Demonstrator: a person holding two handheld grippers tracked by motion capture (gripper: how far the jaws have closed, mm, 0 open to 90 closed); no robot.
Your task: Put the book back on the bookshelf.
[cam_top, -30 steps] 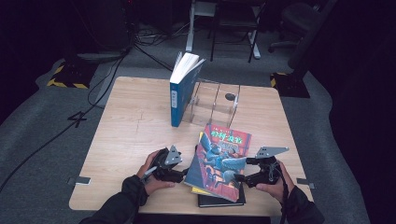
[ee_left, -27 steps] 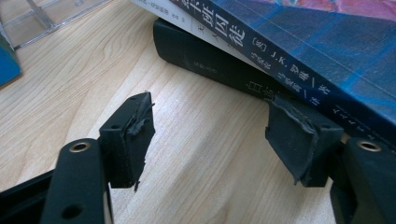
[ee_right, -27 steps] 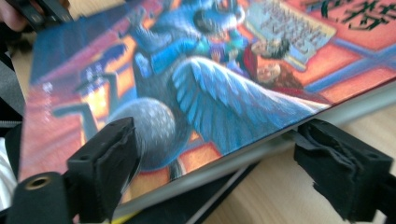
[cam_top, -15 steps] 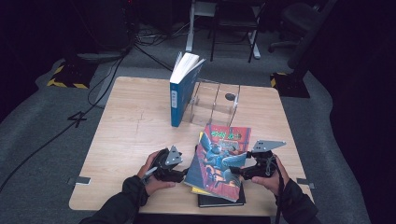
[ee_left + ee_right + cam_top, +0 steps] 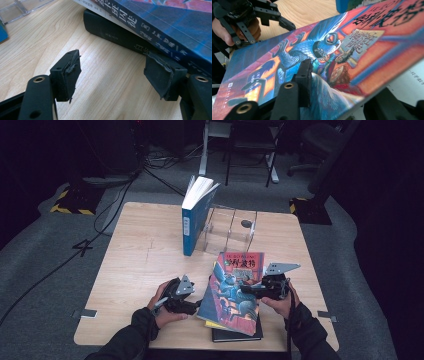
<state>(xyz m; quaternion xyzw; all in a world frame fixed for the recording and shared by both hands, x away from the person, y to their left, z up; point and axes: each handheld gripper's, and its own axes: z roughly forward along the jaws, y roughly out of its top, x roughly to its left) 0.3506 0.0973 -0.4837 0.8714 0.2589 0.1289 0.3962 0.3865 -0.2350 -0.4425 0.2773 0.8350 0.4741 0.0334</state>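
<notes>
Wooden desk (image 5: pixel 145 270) carried a stack of books near the person, and only the blue book (image 5: pixel 192 217) stood upright at the clear rack (image 5: pixel 230 227) far ahead of both hands. The right hand-held gripper (image 5: pixel 250 290) had just been closing on the colourful book (image 5: pixel 232 292) atop the stack; one jaw lay on its cover, the other beneath its raised edge, so it looked gripped. The left hand-held gripper (image 5: pixel 112 75) stood open on bare wood, just beside the black book (image 5: pixel 112 32) underneath. Lifting and racking likely remained.
</notes>
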